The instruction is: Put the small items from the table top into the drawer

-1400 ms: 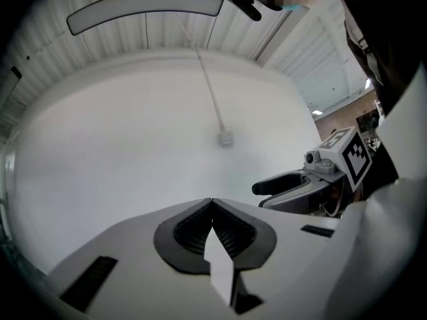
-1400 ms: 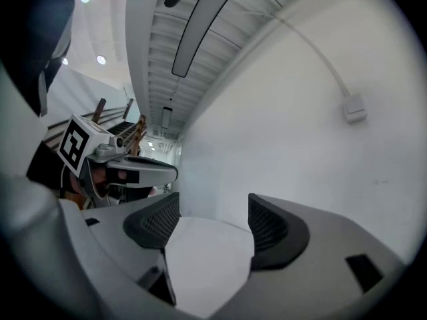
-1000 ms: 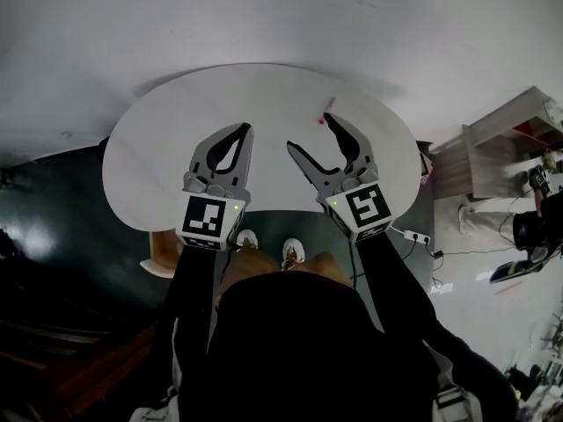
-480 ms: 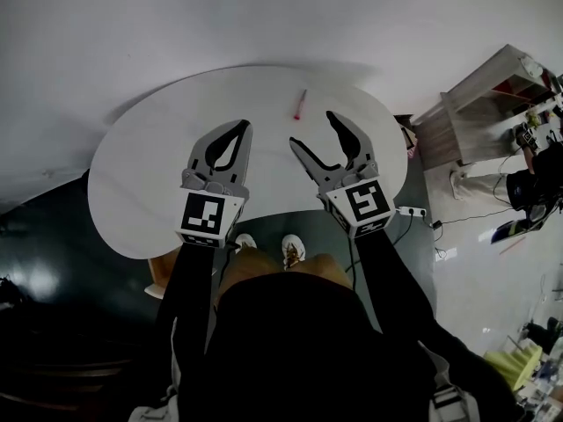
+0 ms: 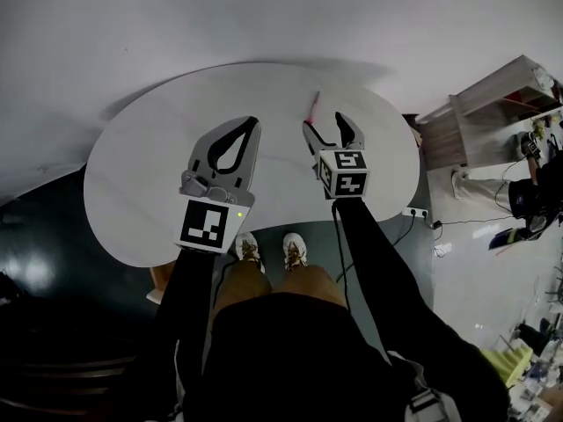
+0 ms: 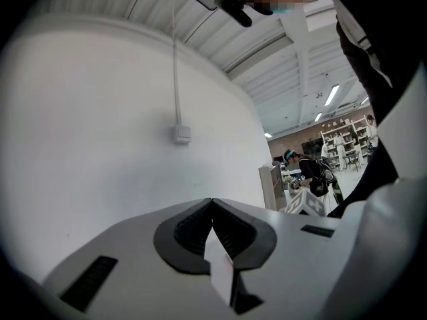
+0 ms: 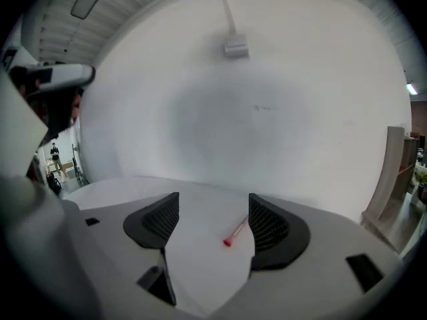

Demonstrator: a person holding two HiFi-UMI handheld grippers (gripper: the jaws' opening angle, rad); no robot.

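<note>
A thin pink pen with a red tip (image 5: 312, 105) lies on the white oval table (image 5: 149, 174), near its far edge. My right gripper (image 5: 324, 123) is open, tilted down just short of the pen. In the right gripper view the pen (image 7: 235, 232) lies on the tabletop between the two spread jaws of that gripper (image 7: 213, 209), and neither pad touches it. My left gripper (image 5: 252, 124) hovers over the table's middle, shut with nothing in it. Its tips meet in the left gripper view (image 6: 212, 201). No drawer shows plainly.
The table stands against a white wall with a small socket box and cable (image 7: 236, 47). A wooden shelf unit (image 5: 493, 117) stands at the right, with a power strip (image 5: 415, 211) on the floor near it. A tan wooden piece (image 5: 158, 280) shows under the table's near-left edge.
My right gripper has dropped and tipped forward, ending just short of the pen, still open. The left gripper has shifted slightly and stays shut.
</note>
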